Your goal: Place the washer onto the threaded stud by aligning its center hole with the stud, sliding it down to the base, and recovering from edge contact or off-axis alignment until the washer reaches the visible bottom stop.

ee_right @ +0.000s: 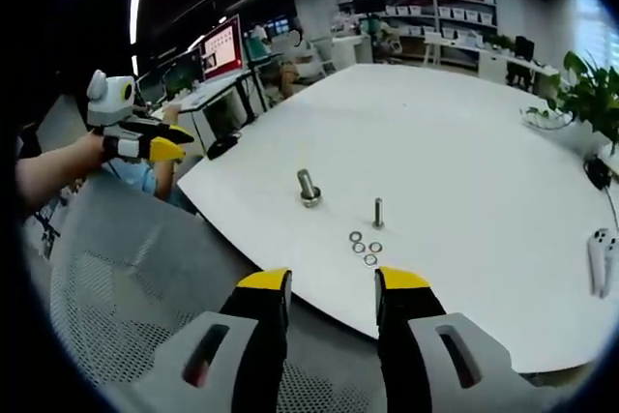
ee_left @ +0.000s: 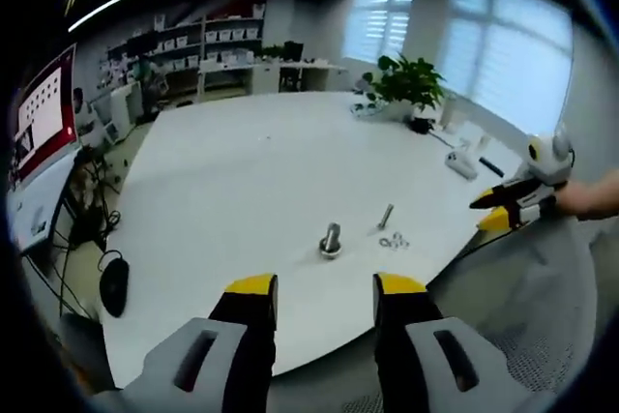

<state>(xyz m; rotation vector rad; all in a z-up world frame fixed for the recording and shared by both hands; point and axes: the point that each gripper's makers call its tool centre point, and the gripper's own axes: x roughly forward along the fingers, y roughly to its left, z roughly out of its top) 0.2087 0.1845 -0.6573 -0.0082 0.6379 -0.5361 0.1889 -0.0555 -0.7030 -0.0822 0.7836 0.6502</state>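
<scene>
Both grippers are released and empty; washers (ee_right: 365, 247) lie flat on the white table (ee_right: 464, 162) straight ahead of the right gripper (ee_right: 333, 284), which seems nearer than the left gripper (ee_left: 325, 287), just beside the upright stud (ee_right: 378, 212).
</scene>
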